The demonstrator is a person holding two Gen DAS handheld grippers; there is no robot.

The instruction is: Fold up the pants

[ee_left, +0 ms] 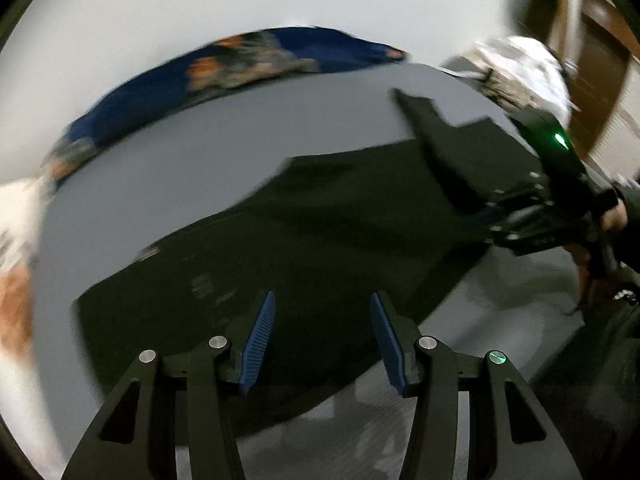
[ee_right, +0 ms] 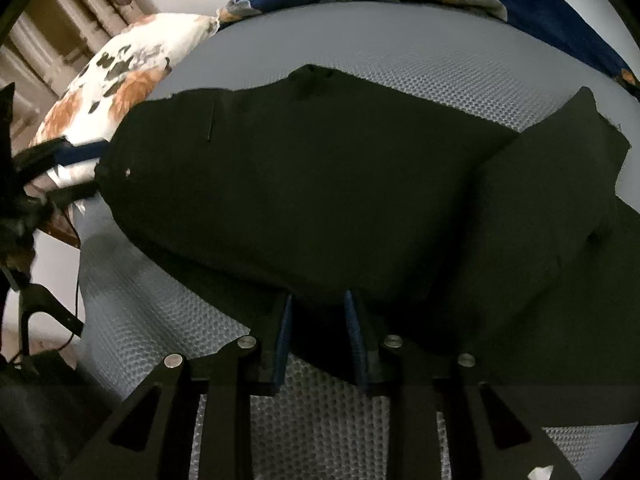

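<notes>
Now my left gripper (ee_left: 322, 340) hangs half open and empty over the black pants (ee_left: 280, 240) on the grey mattress (ee_left: 160, 152). My right gripper (ee_right: 316, 334) stands narrowly parted at their near edge, gripping nothing I can see. Snagging one layer could undo the fold.

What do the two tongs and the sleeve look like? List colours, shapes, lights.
The left tongs are black, with ribbed blue pads, round silver pivot pins and a green light. The right tongs match: black linkage arms with triangular cut-outs, blue pads, silver pins, a green light on the body. The sleeve is dark.
</notes>
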